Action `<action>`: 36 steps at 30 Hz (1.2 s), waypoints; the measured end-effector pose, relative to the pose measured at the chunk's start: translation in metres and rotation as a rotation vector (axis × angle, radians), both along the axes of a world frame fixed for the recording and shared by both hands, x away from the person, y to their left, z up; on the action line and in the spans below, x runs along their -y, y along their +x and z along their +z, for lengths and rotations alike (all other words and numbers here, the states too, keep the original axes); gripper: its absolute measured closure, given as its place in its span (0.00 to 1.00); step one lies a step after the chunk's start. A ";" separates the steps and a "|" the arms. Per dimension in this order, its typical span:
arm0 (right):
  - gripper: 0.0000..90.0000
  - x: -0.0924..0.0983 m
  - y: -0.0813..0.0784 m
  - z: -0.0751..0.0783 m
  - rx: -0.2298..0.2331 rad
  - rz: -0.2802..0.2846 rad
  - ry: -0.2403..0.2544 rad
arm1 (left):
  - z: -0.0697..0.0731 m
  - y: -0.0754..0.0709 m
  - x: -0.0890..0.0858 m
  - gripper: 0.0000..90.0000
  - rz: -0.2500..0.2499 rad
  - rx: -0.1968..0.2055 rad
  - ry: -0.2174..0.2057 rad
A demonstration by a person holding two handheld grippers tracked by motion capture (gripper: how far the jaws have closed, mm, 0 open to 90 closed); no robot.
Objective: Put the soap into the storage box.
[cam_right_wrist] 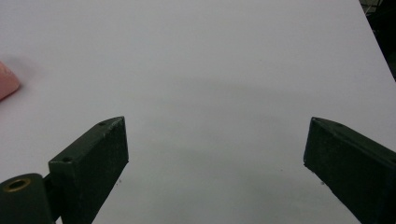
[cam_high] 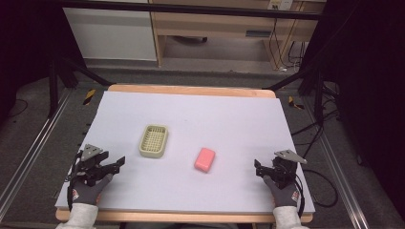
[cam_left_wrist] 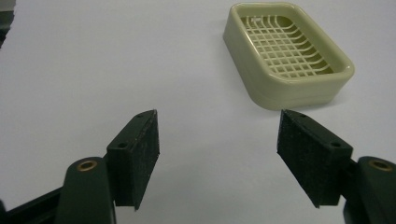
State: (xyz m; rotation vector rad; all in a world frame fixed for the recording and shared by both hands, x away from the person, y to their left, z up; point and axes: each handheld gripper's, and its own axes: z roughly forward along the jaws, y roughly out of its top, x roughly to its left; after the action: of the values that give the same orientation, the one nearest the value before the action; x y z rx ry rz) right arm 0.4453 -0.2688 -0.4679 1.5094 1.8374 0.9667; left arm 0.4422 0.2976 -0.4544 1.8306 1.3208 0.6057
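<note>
A pink bar of soap [cam_high: 205,159] lies flat near the middle of the bench [cam_high: 229,119], its long side running toward the far edge and leaning a little right. In the right gripper view the frame edge cuts off all but one pink corner [cam_right_wrist: 7,80]. Just left sits a cream plastic soap dish [cam_high: 153,140], a rounded rectangle with a grid floor, possibly slatted. The left hand-held gripper [cam_high: 113,164] and right hand-held gripper [cam_high: 259,167] rest near the front corners, jaws spread wide, holding nothing.
</note>
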 end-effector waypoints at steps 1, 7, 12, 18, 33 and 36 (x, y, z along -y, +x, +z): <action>0.08 -0.001 0.000 0.000 -0.002 0.003 -0.008 | 0.001 -0.001 0.001 0.33 -0.001 0.007 -0.003; 0.08 -0.004 0.000 -0.001 -0.007 0.015 -0.016 | 0.003 -0.003 0.006 0.36 -0.016 0.014 -0.002; 0.08 -0.004 -0.001 -0.001 0.001 0.013 -0.013 | 0.006 -0.004 0.012 0.37 -0.036 0.015 -0.011; 0.08 -0.004 -0.002 -0.001 0.005 0.012 -0.014 | 0.009 -0.006 0.021 0.37 -0.061 0.019 -0.014; 0.08 -0.004 -0.003 0.001 0.016 0.012 -0.015 | 0.025 -0.012 0.040 0.34 -0.134 0.039 -0.027; 0.08 -0.004 -0.003 0.001 0.015 0.011 -0.012 | 0.026 -0.012 0.045 0.34 -0.152 0.034 -0.023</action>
State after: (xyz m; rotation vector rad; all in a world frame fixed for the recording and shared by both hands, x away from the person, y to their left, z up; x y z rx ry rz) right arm 0.4420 -0.2644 -0.4671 1.4824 1.8397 0.9673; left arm 0.4302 0.2528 -0.4286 1.8743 1.1497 0.5356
